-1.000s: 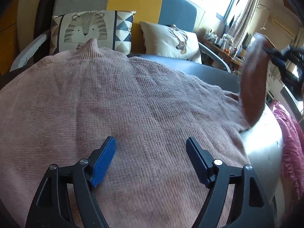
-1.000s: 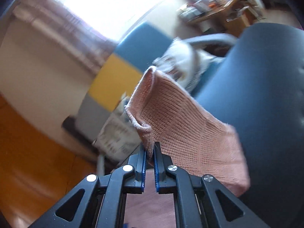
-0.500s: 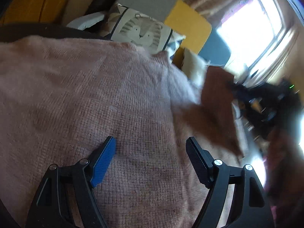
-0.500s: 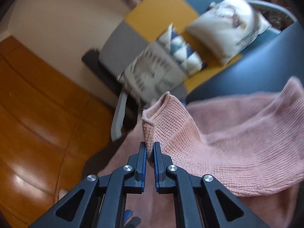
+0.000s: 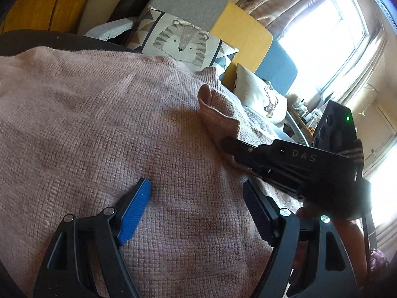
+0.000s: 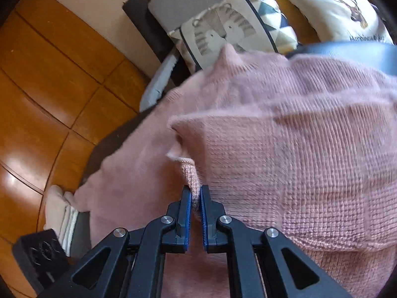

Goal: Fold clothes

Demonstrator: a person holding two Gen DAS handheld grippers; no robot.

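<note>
Left wrist view: pink sweater [image 5: 104,129] spread flat, filling most of the frame. Left gripper [image 5: 196,208] hangs over it, jaws wide apart, nothing between them; can't tell if the tips touch the knit. Right gripper [image 5: 285,159] reaches in from the right, low over the sweater, with the sleeve [image 5: 218,114] at its tip, cuff end curled up above the body. Behind: tiger cushion [image 5: 181,42], deer cushion [image 5: 258,94], sofa [image 5: 188,2] in grey, yellow and blue panels, bright window [image 5: 322,37].

Right wrist view: right gripper [image 6: 195,203] jaws closed on the sleeve [image 6: 192,176] edge, pinched between the blue pads. Sleeve folded across onto the sweater [image 6: 285,149] body, blurred near the top. Sweater lies on a dark surface [image 6: 111,144]. Wood floor [image 6: 49,87] left, tiger cushion [image 6: 233,29] and deer cushion [image 6: 340,12] beyond.
</note>
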